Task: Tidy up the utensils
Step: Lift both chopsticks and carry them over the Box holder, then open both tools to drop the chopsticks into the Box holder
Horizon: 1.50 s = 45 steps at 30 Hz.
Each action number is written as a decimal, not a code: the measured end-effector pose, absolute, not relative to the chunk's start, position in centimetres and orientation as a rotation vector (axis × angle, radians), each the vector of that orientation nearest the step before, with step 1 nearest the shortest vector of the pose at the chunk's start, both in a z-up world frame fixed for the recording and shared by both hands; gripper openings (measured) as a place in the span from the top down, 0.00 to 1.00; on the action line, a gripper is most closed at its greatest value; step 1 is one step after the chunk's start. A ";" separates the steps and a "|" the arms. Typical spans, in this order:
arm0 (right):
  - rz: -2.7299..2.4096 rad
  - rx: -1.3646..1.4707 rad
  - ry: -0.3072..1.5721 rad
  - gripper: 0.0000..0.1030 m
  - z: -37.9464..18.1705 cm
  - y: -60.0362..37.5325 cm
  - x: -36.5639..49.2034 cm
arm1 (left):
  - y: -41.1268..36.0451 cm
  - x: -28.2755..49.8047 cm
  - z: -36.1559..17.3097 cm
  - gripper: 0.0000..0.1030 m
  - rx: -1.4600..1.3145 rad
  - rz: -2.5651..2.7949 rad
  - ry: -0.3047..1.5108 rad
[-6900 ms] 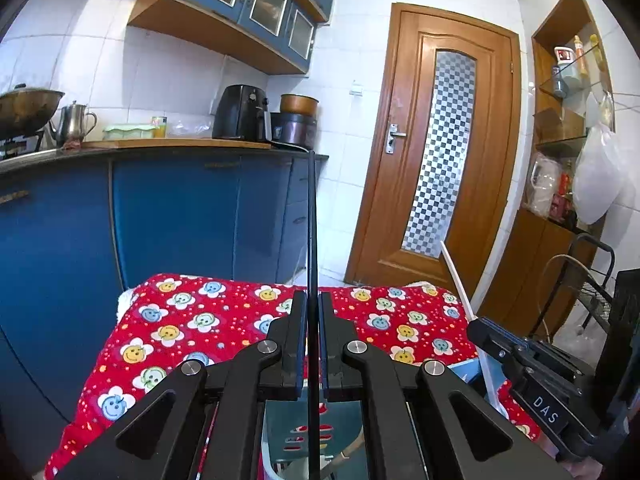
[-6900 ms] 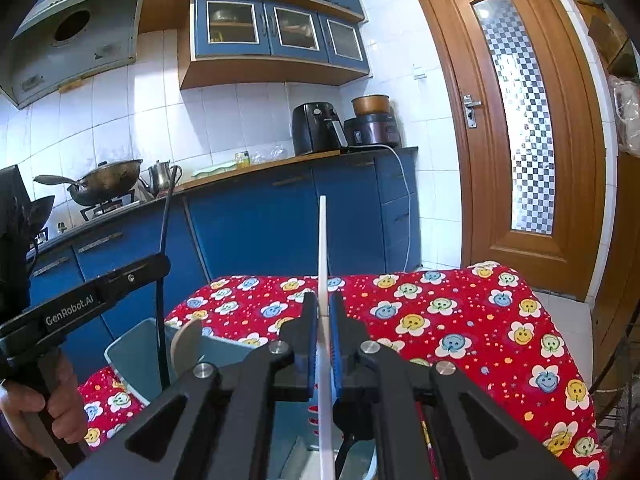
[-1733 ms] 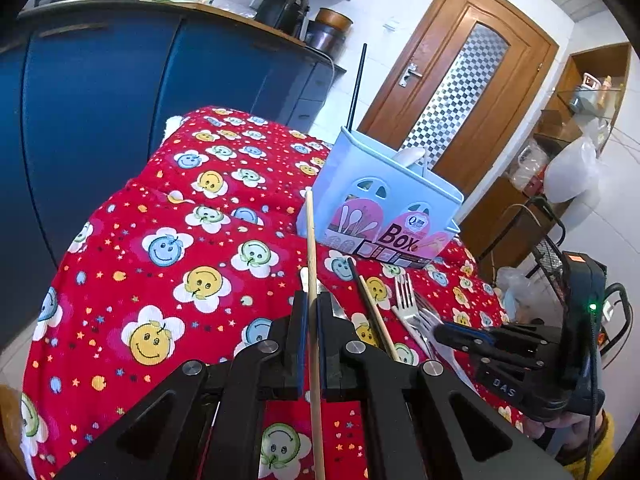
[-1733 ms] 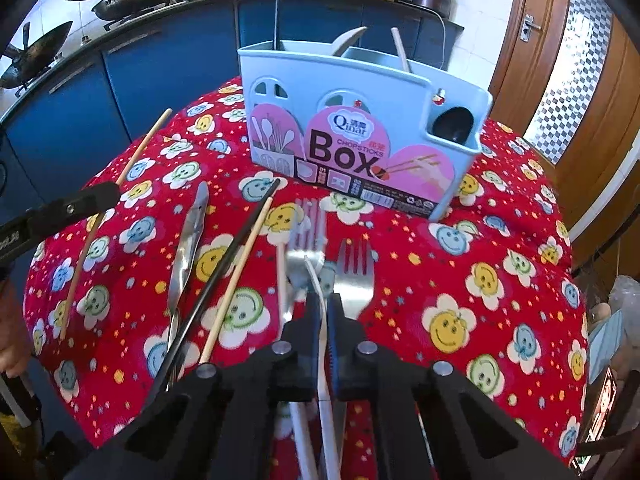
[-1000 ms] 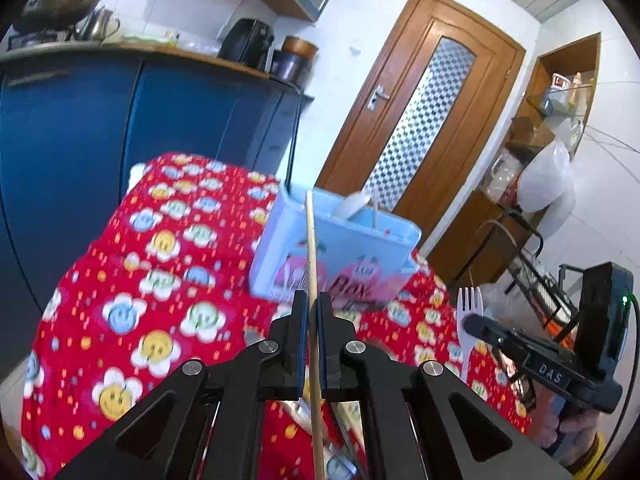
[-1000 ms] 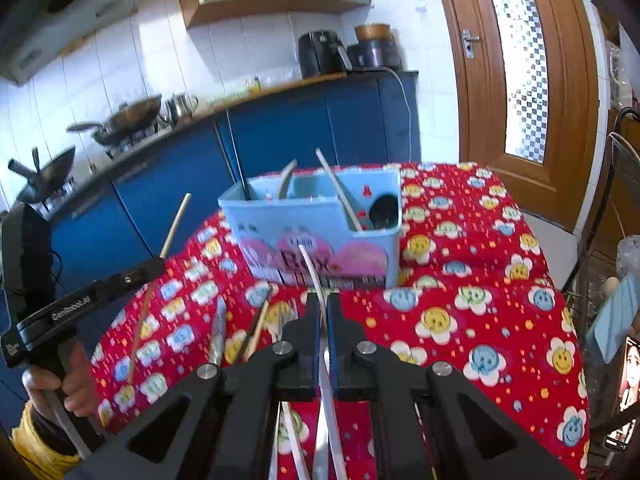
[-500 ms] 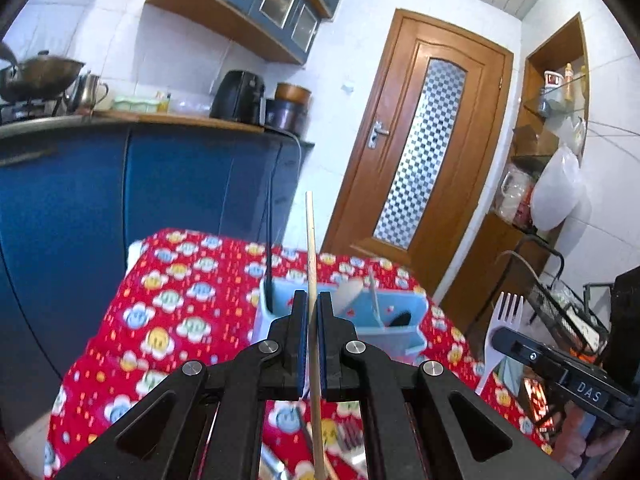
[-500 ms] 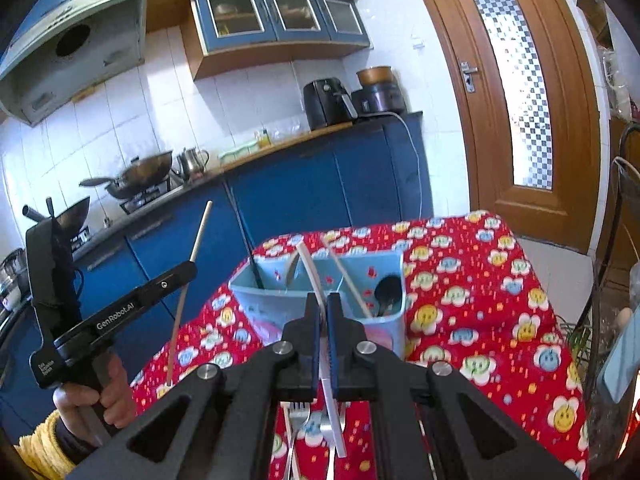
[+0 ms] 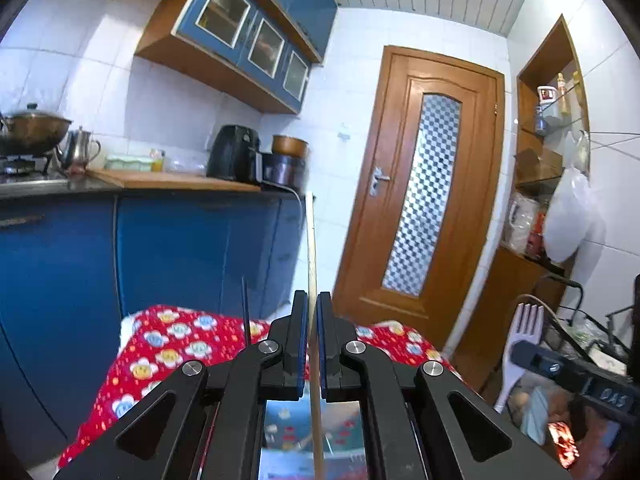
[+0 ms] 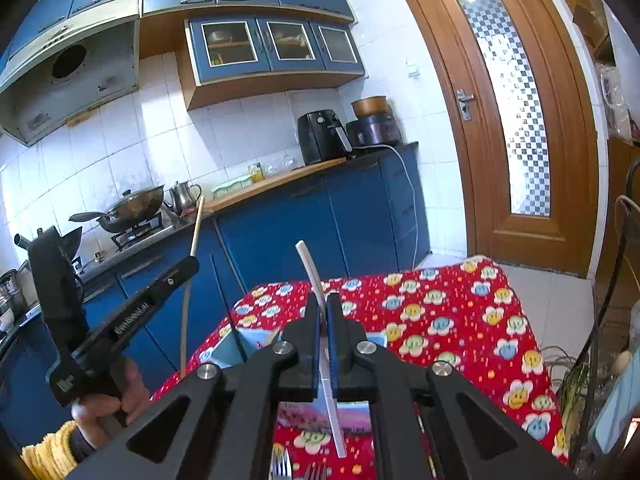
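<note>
Together, we are holding two black grippers up over a table draped in a red cloth (image 10: 460, 304) printed with smiling flowers. Our left gripper (image 9: 313, 308) is clamping a thin wooden chopstick (image 9: 311, 248) between its jaws; the stick is running straight up past the fingertips and down below them, roughly upright. In the right wrist view the same gripper is showing at the left, gripped by a hand (image 10: 108, 404) in a yellow sleeve, with the chopstick poking out above and below the jaws.

Our right gripper (image 10: 323, 312) is pinching the handle of a white plastic fork (image 10: 316, 280); the handle is curving up beyond the fingertips. In the left wrist view the fork's tines (image 9: 528, 316) are pointing upward at the far right.

Just below and ahead of both grippers we are seeing the pale blue utensil box (image 10: 232, 348) standing on the cloth, partly hidden by the jaws, with a thin dark stick (image 10: 226, 304) rising out of it. Two metal forks (image 10: 298, 470) are lying on the cloth under the right gripper.

Behind the table are blue kitchen cabinets (image 9: 180, 252) and a wooden door (image 9: 424, 196).
</note>
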State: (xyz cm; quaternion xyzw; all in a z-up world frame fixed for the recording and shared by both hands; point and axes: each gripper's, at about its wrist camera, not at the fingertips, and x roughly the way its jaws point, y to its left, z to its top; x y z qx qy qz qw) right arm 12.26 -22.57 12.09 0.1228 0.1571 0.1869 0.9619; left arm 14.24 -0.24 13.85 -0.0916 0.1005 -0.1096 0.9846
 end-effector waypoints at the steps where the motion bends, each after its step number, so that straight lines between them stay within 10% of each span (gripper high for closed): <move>1: 0.377 0.246 0.312 0.96 12.3 -22.6 12.6 | -0.4 14.5 13.8 0.96 -0.181 -0.208 0.193; 24: 0.351 0.211 0.281 0.95 8.9 -19.5 19.0 | -1.7 17.1 7.9 0.96 -0.081 0.044 0.098; 45: 0.367 0.203 0.410 0.87 6.6 -18.8 17.8 | 0.0 16.2 6.6 0.95 -0.188 -0.103 0.361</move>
